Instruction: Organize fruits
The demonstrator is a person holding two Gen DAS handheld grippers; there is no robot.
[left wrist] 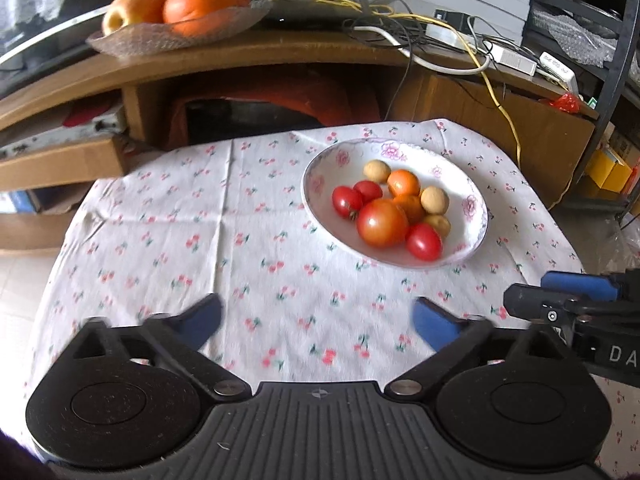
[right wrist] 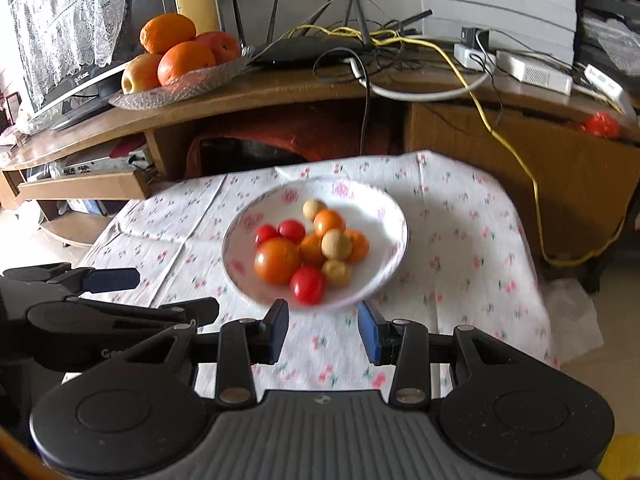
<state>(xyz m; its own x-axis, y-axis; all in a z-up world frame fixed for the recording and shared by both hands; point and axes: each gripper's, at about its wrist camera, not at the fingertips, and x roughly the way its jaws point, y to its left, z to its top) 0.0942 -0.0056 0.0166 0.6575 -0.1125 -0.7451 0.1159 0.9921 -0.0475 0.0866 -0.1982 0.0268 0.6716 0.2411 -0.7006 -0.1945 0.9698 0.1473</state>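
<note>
A white floral bowl (left wrist: 464,184) (right wrist: 372,204) sits on the cherry-print tablecloth (left wrist: 200,240). It holds a large tomato (left wrist: 382,223) (right wrist: 277,260), three cherry tomatoes (left wrist: 424,242), small oranges (left wrist: 404,183) and tan round fruits (left wrist: 435,199). My left gripper (left wrist: 318,312) hovers over the cloth, nearer than the bowl and to its left. Its blue pads are spread wide with nothing between them. My right gripper (right wrist: 323,320) is just short of the bowl's near rim, its pads a narrow gap apart and empty. Each gripper shows at the edge of the other's view.
Behind the table, a wooden shelf (left wrist: 280,52) carries a glass dish (right wrist: 180,88) of big oranges and an apple, a router and tangled cables (right wrist: 400,40). A cardboard box (left wrist: 60,160) is at the left. The cloth drops off at the table's far and side edges.
</note>
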